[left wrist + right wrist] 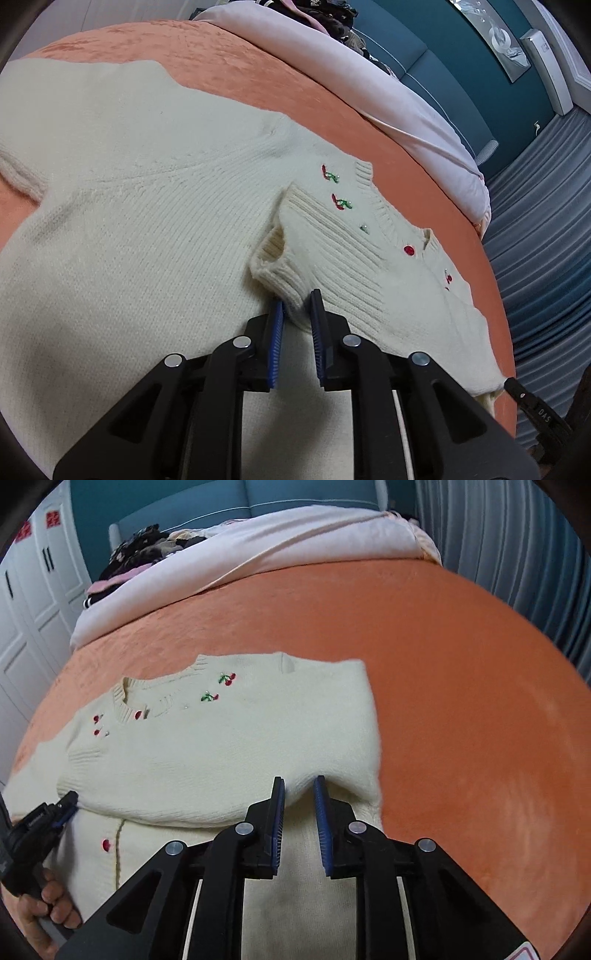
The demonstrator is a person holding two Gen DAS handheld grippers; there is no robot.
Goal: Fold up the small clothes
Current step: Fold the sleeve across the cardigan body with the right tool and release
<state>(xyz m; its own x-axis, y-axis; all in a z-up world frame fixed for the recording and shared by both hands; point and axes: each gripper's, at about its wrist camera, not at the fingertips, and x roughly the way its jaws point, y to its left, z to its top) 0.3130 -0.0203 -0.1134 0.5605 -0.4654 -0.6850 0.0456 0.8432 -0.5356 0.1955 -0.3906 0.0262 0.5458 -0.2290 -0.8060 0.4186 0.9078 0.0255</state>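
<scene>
Both the left gripper and right gripper pinched the cream sweater's folded edge at 6 o'clock on the orange bedspread.

Open orange bedspread right of cardigan; duvet & clothes pile behind.

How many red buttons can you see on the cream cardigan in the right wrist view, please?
2: one red button at the cardigan neckline, another low on the front placket below the fold. Others may be hidden under the fold.
</scene>
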